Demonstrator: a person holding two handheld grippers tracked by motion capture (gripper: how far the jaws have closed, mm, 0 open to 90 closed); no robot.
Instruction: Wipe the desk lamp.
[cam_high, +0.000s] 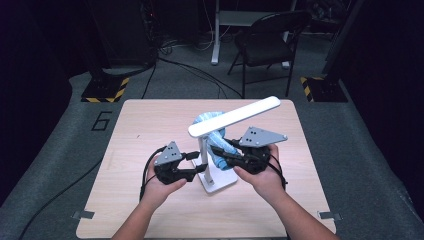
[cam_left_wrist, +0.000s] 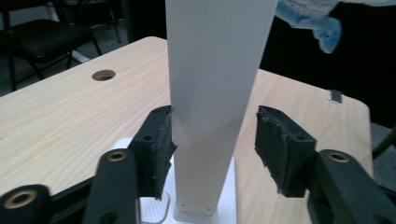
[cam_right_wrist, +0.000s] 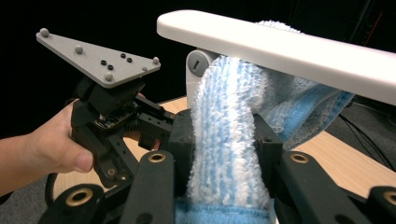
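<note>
**A:** Top camera first. There's a white desk lamp (cam_high: 215, 150) standing about mid-table (cam_high: 150, 215), long flat head tilted up to the right. The left gripper (cam_high: 197, 164) sits at the post, low down, and the right gripper (cam_high: 220, 150) is on the other side with a blue cloth (cam_high: 212, 131) bunched up by the post under the head. Looks like a wipe-down job to me.

**B:** Is the left one actually clamping the post?

**A:** Not really. In the left gripper view the post (cam_left_wrist: 212, 93) stands between the jaws, one pad brushing its edge, the other clearly off it. So it's open fairly wide, straddling, not squeezing.

**B:** And the right?

**A:** Right gripper view shows the jaws pinched tight on a fluffy fold of the cloth (cam_right_wrist: 226, 140), which runs up behind the lamp head (cam_right_wrist: 280, 46) near the hinge (cam_right_wrist: 198, 63).

**B:** How would that stuff handle?

**A:** Cloth is soft, light and floppy, so grab a thick bunch or it'll just slide out. The lamp is stiff smooth plastic, probably slick, and top-heavy with that long head. I'd steady it low on the post near the base; pushing on the head could tip it or fold the hinge.

**B:** Looks-wise?

**A:** Lamp's plain glossy white. Cloth is light blue terry with whitish fuzz.
</note>
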